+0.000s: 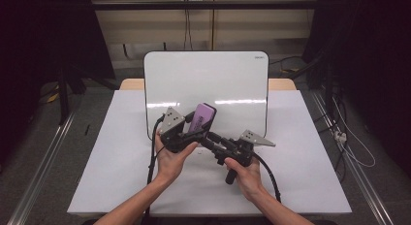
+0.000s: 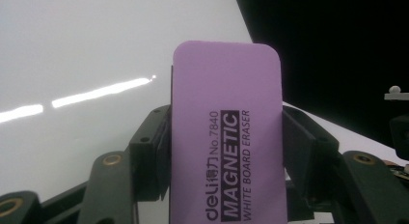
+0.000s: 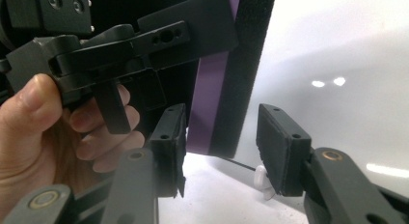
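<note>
A white table point(image 1: 121, 176) carries a whiteboard point(image 1: 208, 79) that lies flat across its far half, its glossy face catching two streaks of light. The person's two forearms come in over the near edge of the table and meet just in front of the whiteboard's near edge.

The left gripper point(image 1: 191, 128) is clenched on a purple eraser point(image 1: 201, 118), which stands tilted up above the near edge of the whiteboard. In the left gripper view the eraser point(image 2: 226, 137) stands upright between the two black jaws, which press on its long sides, and its face bears the print "MAGNETIC WHITE BOARD ERASER". The left hand point(image 1: 170, 159) is wrapped around the gripper's handle.

The right gripper point(image 1: 211, 137) points leftward at the lower end of the eraser, just beside the left gripper. In the right gripper view its jaws stand apart on either side of the eraser's lower edge point(image 3: 217, 113), where a purple side and a black felt layer show; the pads do not press on it. The right hand point(image 1: 245, 174) holds that gripper from below.
</note>
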Available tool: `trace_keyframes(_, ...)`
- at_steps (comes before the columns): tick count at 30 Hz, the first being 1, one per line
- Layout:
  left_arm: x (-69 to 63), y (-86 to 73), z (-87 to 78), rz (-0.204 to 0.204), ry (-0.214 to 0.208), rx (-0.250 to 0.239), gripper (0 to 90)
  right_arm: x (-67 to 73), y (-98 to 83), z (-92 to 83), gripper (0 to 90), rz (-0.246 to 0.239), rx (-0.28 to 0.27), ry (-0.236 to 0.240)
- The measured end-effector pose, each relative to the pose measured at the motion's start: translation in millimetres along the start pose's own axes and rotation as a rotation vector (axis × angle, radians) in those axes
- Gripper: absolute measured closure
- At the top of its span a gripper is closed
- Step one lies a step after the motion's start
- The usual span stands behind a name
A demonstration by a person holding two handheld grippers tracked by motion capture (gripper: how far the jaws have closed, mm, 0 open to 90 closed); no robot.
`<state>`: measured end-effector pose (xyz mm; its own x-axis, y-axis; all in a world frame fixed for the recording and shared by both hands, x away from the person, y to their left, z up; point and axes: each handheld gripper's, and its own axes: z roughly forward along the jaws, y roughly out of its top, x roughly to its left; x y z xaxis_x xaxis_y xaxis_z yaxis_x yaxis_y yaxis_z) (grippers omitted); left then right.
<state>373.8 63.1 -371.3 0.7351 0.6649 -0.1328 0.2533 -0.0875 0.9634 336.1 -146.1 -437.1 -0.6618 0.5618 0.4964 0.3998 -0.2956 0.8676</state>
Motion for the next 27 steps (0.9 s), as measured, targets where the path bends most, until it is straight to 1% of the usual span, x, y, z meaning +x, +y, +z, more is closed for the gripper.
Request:
trace_keyframes(1,-0.6,-0.3,0.5,0.000,0.000,0.002,41.0,0.6,0.1,-0.1,55.2,-0.003,0.000,0.004)
trace_keyframes(2,-1.0,-0.5,0.7,0.012,0.002,0.001,41.0,1.0,0.0,-0.1,55.2,-0.008,0.000,0.008)
trace_keyframes(3,-2.1,-1.1,1.1,0.011,-0.001,0.000,41.0,1.2,-0.2,-0.2,55.3,-0.005,0.002,0.011)
trace_keyframes(5,-3.1,-1.3,1.2,0.014,-0.004,0.003,41.0,1.5,-0.8,-0.1,55.8,-0.016,0.007,0.009)
trace_keyframes(7,-3.4,-1.6,1.5,0.017,-0.009,0.004,41.0,0.5,-0.6,0.2,57.7,-0.005,0.004,0.011)
trace_keyframes(8,-4.0,-1.7,1.3,0.021,-0.004,0.002,41.0,0.1,-0.3,0.2,61.1,-0.002,-0.002,0.004)
trace_keyframes(10,-4.1,-1.6,1.0,0.025,-0.007,0.000,41.0,-1.0,0.2,-0.3,62.8,0.001,-0.007,0.000)
trace_keyframes(11,-3.9,-1.6,0.7,0.022,-0.010,-0.002,41.0,-0.9,0.4,-1.0,63.6,-0.009,-0.011,-0.012)
trace_keyframes(13,-3.4,-1.5,0.4,0.013,-0.018,-0.010,41.0,-0.7,1.1,-1.9,64.2,-0.006,-0.017,-0.014)
trace_keyframes(14,-3.4,-1.4,0.3,0.015,-0.021,-0.012,41.0,-0.6,1.5,-2.3,64.5,-0.009,-0.018,-0.018)
trace_keyframes(16,-3.7,-1.4,-0.1,0.020,-0.020,-0.006,40.9,-0.4,2.0,-3.0,64.9,-0.020,-0.017,-0.020)
trace_keyframes(17,-3.5,-1.8,0.5,0.020,-0.021,-0.002,40.9,-0.3,2.1,-3.5,65.4,-0.034,-0.013,-0.024)
trace_keyframes(19,-2.1,-2.8,2.3,0.010,-0.033,0.009,40.6,-0.4,2.4,-4.6,66.1,-0.058,0.001,-0.039)
trace_keyframes(20,-1.5,-3.4,2.8,0.012,-0.032,0.014,39.9,-0.6,2.5,-5.4,66.5,-0.066,0.009,-0.047)
trace_keyframes(21,-1.2,-3.8,3.3,0.021,-0.026,0.015,38.2,-0.5,2.7,-6.0,66.7,-0.080,0.021,-0.052)
trace_keyframes(23,-1.1,-3.8,3.5,0.034,-0.013,0.019,30.3,-0.4,3.0,-7.5,67.0,-0.097,0.033,-0.055)
trace_keyframes(25,-0.9,-3.4,2.5,0.045,-0.001,0.021,24.5,-0.8,3.7,-10.2,67.1,-0.124,0.048,-0.072)
trace_keyframes(27,-0.8,-3.7,2.6,0.053,-0.009,0.030,21.5,-1.4,4.5,-12.4,67.3,-0.146,0.061,-0.076)
